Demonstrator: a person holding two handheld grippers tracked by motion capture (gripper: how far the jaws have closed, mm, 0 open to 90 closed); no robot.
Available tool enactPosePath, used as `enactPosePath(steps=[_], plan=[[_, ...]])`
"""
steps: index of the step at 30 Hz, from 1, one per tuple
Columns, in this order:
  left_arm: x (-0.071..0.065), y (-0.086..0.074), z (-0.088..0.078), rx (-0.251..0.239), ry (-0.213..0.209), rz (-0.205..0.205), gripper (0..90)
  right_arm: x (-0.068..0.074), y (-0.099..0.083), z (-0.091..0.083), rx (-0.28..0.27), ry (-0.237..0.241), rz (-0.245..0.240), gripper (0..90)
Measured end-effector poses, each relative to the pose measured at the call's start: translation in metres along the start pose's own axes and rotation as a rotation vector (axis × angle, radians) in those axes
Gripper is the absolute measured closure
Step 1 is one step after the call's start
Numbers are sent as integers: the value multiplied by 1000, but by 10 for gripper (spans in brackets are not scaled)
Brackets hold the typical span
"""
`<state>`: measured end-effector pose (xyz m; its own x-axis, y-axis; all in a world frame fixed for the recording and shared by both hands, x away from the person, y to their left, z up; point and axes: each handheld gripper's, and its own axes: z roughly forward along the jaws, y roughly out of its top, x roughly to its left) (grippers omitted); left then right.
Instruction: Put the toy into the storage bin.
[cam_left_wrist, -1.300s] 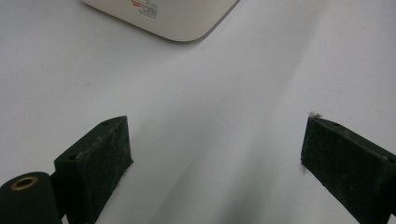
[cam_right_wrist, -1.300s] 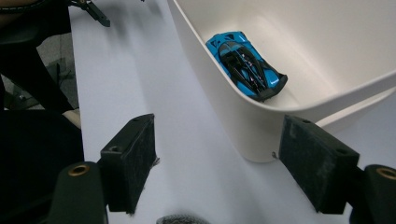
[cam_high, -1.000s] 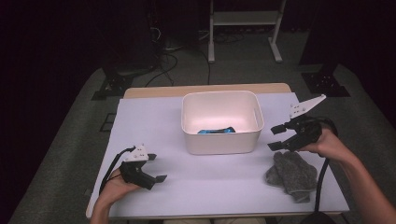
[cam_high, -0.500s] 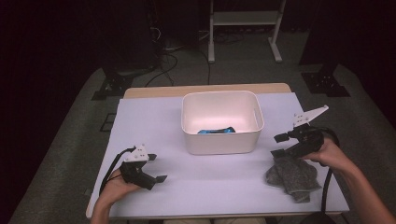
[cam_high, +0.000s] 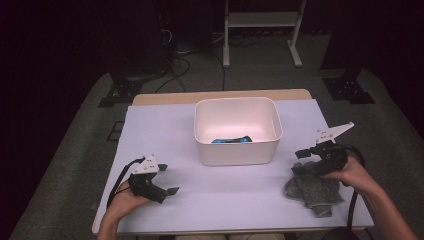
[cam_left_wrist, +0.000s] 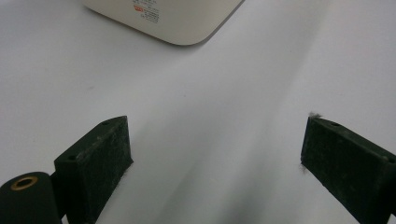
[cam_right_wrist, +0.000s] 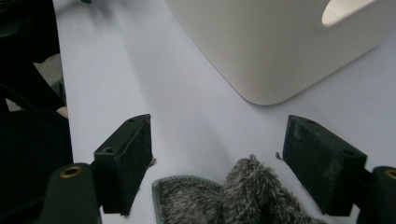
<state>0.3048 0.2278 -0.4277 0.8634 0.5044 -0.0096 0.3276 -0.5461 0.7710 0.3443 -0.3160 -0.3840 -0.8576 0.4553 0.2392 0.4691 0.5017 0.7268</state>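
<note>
1. The grey fuzzy cloth (cam_high: 314, 189) lies crumpled on the desk (cam_high: 165, 130) near its front right corner, well apart from the white bin (cam_high: 237, 131).
2. The right gripper (cam_high: 320, 159) hangs over the far edge of the cloth. In the right gripper view its jaws stand wide open and hold nothing, and the cloth (cam_right_wrist: 233, 198) lies between them, a little below.
3. I judge the cloth to be light, soft and limp. It will fold and hang when lifted, and it cannot break. The fluffy pile should give good friction against the jaws.
4. A good place to pinch seems to be the raised fold or the hemmed edge, because a flat single layer may slip away under the jaws.
5. The left gripper (cam_high: 150, 184) rests on the desk at the front left. Its jaws are wide open and empty.
6. Inside the bin, a blue thing (cam_high: 230, 141) is half hidden by the front wall; I cannot say what it is.
7. The person's right hand (cam_high: 352, 172) covers part of the cloth, so its full shape is not clear.
</note>
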Motion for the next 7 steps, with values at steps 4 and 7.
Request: enactPosePath(steps=[4, 7], plan=[[-1, 0, 0, -13, -11, 3, 80, -1, -8, 0, 1, -3, 19, 223], [0, 0, 0, -14, -9, -1, 80, -2, -12, 2, 3, -7, 19, 218]])
